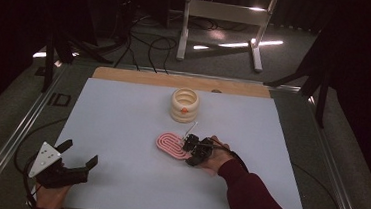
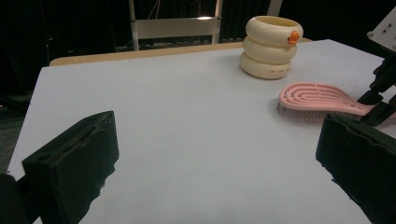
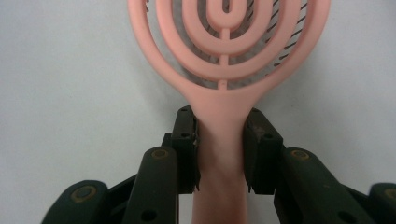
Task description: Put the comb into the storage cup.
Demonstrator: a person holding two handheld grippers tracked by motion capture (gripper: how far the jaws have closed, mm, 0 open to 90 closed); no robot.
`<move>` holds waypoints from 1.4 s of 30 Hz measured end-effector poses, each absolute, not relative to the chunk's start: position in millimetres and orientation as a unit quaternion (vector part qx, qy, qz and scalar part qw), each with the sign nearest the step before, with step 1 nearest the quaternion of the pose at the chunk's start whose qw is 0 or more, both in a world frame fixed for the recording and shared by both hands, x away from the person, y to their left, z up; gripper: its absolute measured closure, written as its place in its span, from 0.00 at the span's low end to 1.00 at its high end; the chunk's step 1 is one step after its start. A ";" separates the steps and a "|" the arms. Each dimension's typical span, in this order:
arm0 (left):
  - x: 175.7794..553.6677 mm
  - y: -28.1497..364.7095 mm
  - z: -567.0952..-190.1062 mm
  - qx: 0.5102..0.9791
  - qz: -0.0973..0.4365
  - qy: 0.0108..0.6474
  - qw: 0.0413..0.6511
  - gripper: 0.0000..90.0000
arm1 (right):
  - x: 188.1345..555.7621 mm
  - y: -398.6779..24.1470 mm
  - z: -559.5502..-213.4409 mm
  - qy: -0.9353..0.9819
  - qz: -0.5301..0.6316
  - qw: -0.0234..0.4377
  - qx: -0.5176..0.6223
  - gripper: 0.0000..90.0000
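A pink vented hairbrush (image 1: 170,144) lies bristles down on the white board, right of centre. My right gripper (image 1: 189,151) is shut on its handle; in the right gripper view both pads (image 3: 187,149) press the sides of the handle just below the hairbrush head (image 3: 224,42). My left gripper (image 1: 80,153) rests at the near left corner, open, with nothing between its jaws. The left gripper view shows the left gripper (image 2: 217,126) over bare board, with the hairbrush (image 2: 317,95) and the right gripper (image 2: 380,100) at the far right.
A cream container of stacked rings (image 1: 184,104) with a small orange knob stands behind the brush, also in the left gripper view (image 2: 271,46). The white board (image 1: 121,124) lies on a wooden tabletop (image 1: 125,74). Cables and a metal stand occupy the floor beyond.
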State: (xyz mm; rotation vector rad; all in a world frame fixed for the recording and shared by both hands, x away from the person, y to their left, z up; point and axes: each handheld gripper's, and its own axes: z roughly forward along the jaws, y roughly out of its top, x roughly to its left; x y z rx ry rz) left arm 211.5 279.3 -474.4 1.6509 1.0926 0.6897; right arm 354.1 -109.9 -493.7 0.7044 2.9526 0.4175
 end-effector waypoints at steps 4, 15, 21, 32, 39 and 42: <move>211.7 278.9 -474.6 0.683 0.285 0.452 0.498 0.00 | 352.0 -112.2 -493.6 0.961 0.143 0.037 0.235 0.78; 212.7 278.1 -475.7 0.684 0.284 0.457 0.492 0.00 | 345.8 -121.3 -495.1 0.950 0.177 0.038 0.254 0.78; 213.6 277.4 -476.5 0.685 0.283 0.463 0.486 0.00 | 342.1 -126.0 -491.2 0.939 0.203 0.050 0.273 0.78; 214.3 276.1 -477.4 0.686 0.282 0.465 0.483 0.00 | 338.4 -125.6 -481.6 0.924 0.248 0.061 0.284 0.78; 215.6 275.1 -478.3 0.687 0.278 0.466 0.483 0.00 | 335.4 -126.5 -478.7 0.913 0.275 0.071 0.293 0.78; 216.0 274.6 -478.5 0.688 0.277 0.466 0.483 0.00 | 334.0 -126.6 -477.0 0.909 0.283 0.076 0.295 0.78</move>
